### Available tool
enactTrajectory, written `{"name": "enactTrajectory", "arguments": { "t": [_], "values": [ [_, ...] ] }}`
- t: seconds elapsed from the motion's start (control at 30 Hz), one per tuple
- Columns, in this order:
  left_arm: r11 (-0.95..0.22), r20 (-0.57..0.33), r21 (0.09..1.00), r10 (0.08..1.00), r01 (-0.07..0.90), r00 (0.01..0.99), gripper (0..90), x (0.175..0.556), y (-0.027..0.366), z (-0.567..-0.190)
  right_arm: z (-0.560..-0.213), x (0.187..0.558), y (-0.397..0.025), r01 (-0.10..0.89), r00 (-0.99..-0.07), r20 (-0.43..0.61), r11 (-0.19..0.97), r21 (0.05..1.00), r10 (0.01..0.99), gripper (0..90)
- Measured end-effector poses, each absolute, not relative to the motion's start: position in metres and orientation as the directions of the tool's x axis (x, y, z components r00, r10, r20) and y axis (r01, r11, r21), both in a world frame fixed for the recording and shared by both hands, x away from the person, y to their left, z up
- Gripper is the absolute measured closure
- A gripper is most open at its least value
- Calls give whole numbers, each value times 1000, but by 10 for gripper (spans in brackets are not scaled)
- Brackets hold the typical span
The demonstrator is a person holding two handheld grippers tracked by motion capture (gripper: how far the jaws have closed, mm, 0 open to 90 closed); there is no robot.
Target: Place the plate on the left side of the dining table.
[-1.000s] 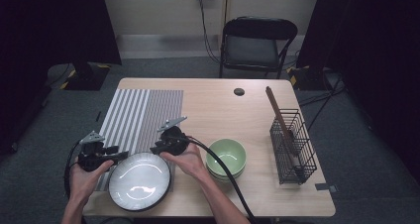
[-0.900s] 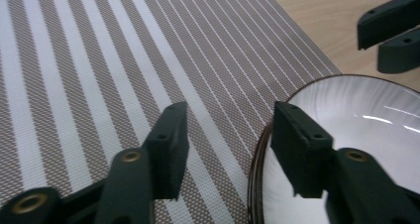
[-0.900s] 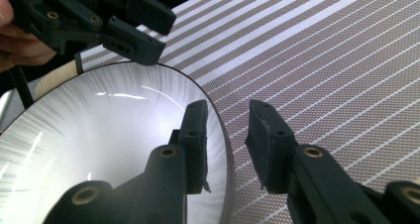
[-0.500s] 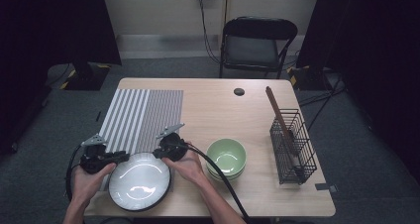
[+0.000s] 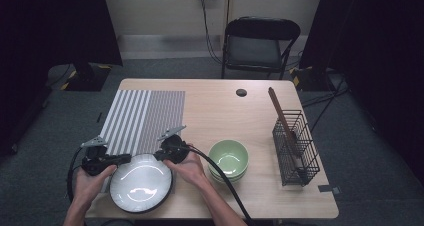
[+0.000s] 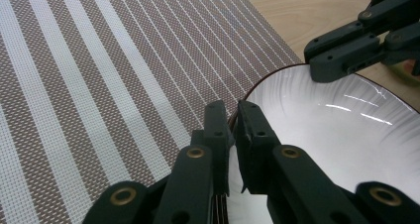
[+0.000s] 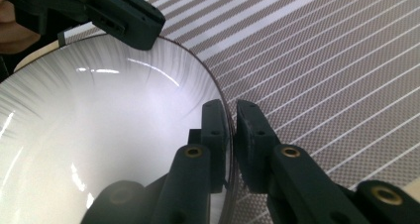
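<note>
A white plate (image 5: 141, 182) with a dark rim is held at the table's front left, partly over the striped placemat (image 5: 142, 115). My left gripper (image 5: 123, 158) is shut on the plate's left rim (image 6: 242, 92). My right gripper (image 5: 159, 156) is shut on the plate's right rim (image 7: 218, 92). In the left gripper view my own gripper (image 6: 233, 112) pinches the rim, with the other gripper (image 6: 356, 45) across the plate. The right gripper view shows its own gripper (image 7: 231, 112) on the edge and the other gripper (image 7: 114, 11) opposite.
Green bowls (image 5: 228, 159) are stacked right of the plate. A black wire basket (image 5: 296, 148) holding a brown stick (image 5: 281, 115) stands at the right. A small black disc (image 5: 241, 92) lies near the far edge. A folding chair (image 5: 260, 43) stands behind the table (image 5: 225, 106).
The plate and both grippers have shifted slightly toward the front of the table; both grips on the rim stay the same.
</note>
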State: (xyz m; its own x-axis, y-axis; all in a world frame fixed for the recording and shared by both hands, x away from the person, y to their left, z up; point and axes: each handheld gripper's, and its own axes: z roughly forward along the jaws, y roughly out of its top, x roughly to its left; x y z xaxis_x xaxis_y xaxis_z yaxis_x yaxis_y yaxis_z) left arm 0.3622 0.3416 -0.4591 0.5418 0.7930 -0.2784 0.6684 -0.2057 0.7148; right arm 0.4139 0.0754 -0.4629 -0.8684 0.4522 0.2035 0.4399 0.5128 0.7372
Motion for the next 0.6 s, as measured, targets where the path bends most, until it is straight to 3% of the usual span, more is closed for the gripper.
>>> {"name": "enactTrajectory", "arguments": {
  "t": [0.6],
  "values": [
    [-210,-294,702,785,681,545,823,361,345,-462,-465,411,69,460,-854,227,474,751,469,836]
  ]
}}
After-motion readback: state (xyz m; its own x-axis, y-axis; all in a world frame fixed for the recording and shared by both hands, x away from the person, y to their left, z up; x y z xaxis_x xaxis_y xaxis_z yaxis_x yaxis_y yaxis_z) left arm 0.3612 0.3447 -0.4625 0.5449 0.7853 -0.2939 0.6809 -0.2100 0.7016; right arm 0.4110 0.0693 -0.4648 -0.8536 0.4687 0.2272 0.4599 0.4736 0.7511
